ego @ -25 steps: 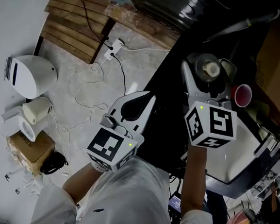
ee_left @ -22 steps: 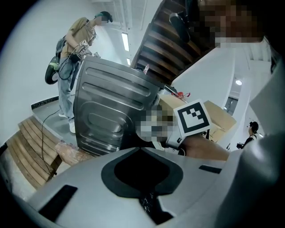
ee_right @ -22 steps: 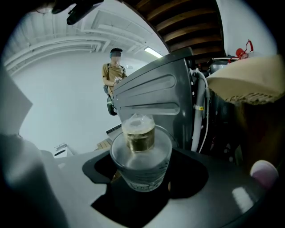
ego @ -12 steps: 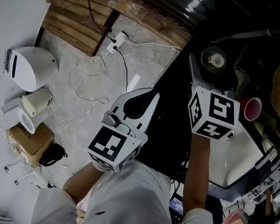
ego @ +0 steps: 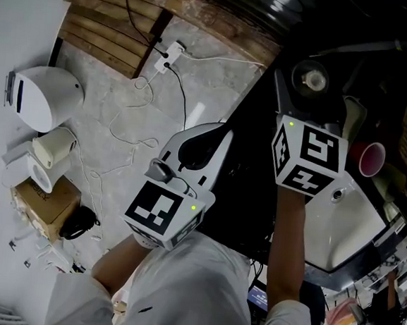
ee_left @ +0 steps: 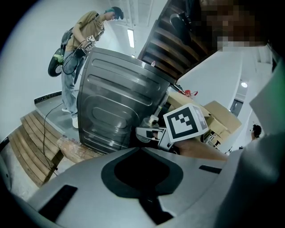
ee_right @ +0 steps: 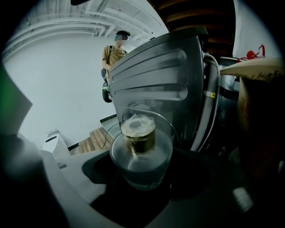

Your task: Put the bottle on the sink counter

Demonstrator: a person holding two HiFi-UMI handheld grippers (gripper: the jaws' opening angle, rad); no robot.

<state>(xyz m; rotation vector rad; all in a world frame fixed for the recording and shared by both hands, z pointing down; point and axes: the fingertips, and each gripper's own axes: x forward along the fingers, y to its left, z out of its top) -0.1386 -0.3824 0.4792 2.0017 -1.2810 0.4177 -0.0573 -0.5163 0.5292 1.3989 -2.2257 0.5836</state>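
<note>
Bottle (ee_right: 141,151): stands upright, cap up, clamped in the right tool (ee_right: 142,178) above the dark worktop (ego: 251,148) near its far edge, sink (ego: 346,227) just nearward, with the left tool (ee_left: 141,149) closed, empty, off the left edge.

My left gripper (ego: 219,134) is held close in front of my body, jaws pressed together with nothing between them. My right gripper (ego: 302,103) reaches further forward on an outstretched forearm (ego: 287,250), jaws clamped around the bottle (ee_right: 141,153).
</note>
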